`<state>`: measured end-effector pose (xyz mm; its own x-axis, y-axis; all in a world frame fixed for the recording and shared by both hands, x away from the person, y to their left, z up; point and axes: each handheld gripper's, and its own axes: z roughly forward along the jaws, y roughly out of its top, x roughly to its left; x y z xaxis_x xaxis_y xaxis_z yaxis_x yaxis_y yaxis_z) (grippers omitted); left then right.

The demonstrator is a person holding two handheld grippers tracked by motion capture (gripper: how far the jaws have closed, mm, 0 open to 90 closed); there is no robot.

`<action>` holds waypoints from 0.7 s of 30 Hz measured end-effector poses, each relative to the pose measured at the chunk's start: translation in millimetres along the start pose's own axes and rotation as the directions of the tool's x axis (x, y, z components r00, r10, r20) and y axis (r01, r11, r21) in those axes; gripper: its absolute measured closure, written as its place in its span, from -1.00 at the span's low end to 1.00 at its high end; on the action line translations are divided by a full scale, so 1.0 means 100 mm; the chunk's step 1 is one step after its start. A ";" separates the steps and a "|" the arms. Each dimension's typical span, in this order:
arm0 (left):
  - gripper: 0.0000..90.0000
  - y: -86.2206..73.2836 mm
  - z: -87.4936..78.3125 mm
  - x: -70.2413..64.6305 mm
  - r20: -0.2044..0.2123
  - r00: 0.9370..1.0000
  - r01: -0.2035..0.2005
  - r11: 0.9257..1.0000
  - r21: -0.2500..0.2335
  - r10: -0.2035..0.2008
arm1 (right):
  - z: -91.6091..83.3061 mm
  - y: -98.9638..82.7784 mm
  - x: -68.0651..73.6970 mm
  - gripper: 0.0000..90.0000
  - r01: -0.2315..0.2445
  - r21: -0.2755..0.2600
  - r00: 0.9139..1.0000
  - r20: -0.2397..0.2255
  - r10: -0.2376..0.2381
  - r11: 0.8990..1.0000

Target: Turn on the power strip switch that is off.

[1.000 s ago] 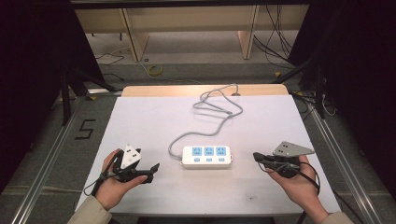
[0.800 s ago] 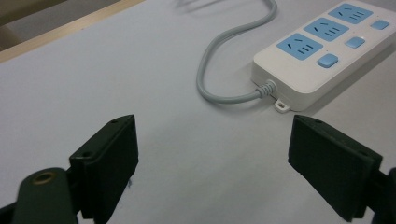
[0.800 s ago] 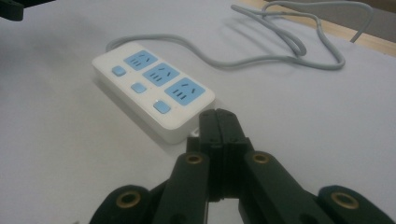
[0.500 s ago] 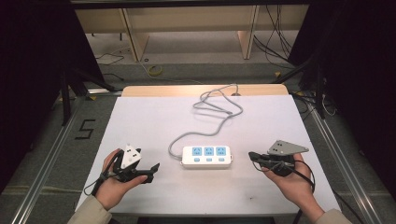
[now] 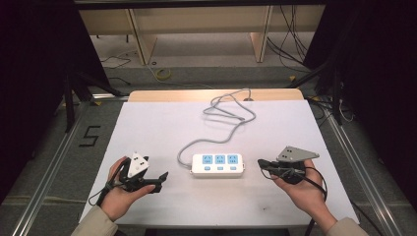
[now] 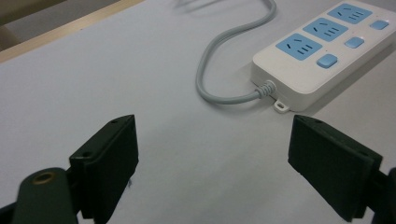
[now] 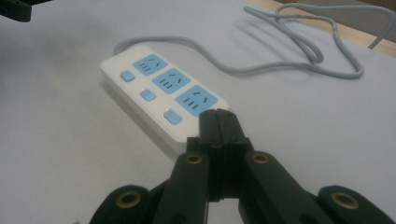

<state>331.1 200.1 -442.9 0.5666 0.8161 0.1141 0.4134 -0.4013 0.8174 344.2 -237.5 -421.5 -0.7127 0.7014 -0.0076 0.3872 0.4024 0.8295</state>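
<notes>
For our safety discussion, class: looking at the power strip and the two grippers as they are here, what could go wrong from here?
1. The right gripper is shut, its tips close to the power strip. Pushed on, it might shove the loose strip sideways rather than press a blue button.
2. The grey cord lies in loops behind the strip; it could drag or snag if the strip slides.
3. The left gripper is open and apart from the strip, so nothing steadies it.

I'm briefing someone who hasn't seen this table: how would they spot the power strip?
On the white table, look near the front edge, between the two hand-held grippers. The power strip lies flat there: a white bar with three blue sockets, three blue buttons and a grey cable looping toward the far edge.
</notes>
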 end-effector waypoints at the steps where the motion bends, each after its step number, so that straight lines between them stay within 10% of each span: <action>1: -0.65 0.00 0.00 0.00 0.000 1.000 0.000 1.000 0.000 0.000 | 0.01 0.00 0.00 1.00 0.001 -0.001 1.000 0.000 -0.001 1.000; 21: -0.65 0.00 0.00 0.00 0.003 1.000 -0.001 1.000 0.002 0.001 | 0.08 0.07 0.04 1.00 0.014 0.006 1.000 -0.015 -0.014 1.000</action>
<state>331.3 199.5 -442.9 0.5689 0.8146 0.1132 0.4144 -0.4028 0.8161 349.2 -226.8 -420.2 -0.7265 0.6871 -0.0108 0.3810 0.4158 0.8258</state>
